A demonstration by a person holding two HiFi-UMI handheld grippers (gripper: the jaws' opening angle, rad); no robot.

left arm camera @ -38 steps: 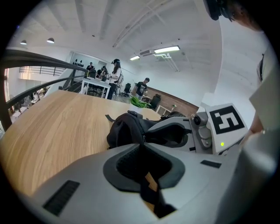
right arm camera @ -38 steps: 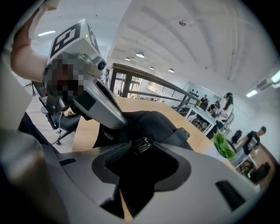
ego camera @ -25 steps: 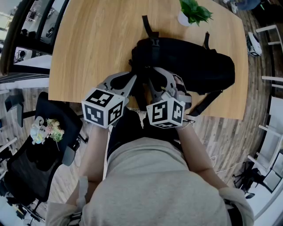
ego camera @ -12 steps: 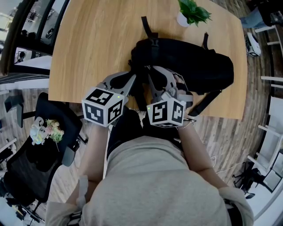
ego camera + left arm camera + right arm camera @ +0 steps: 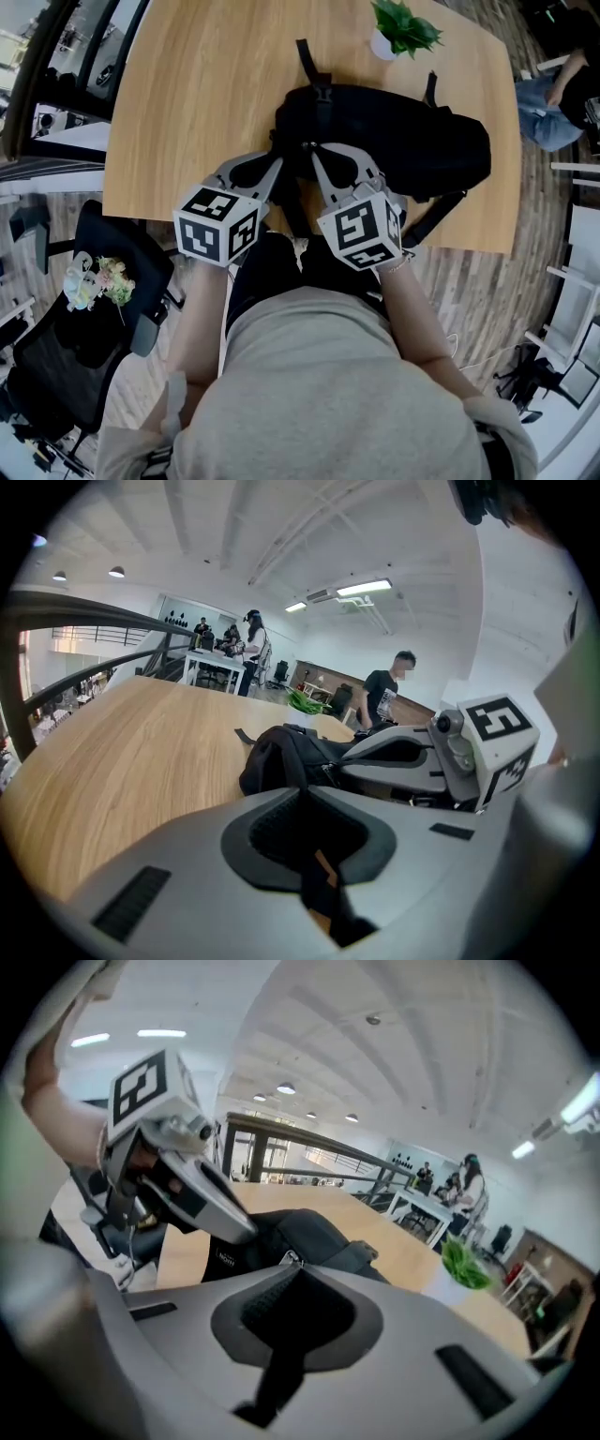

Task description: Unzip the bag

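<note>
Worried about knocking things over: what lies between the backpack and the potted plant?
Only bare tabletop, seen in the head view, separates the backpack from the potted plant.

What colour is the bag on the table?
Black all over, straps included: bag. It shows best in the head view.

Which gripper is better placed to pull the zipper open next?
Right. The right gripper is shut on the silver zipper pull of the bag; the left gripper, also shut, sits at the bag's end, likely bracing it.
</note>
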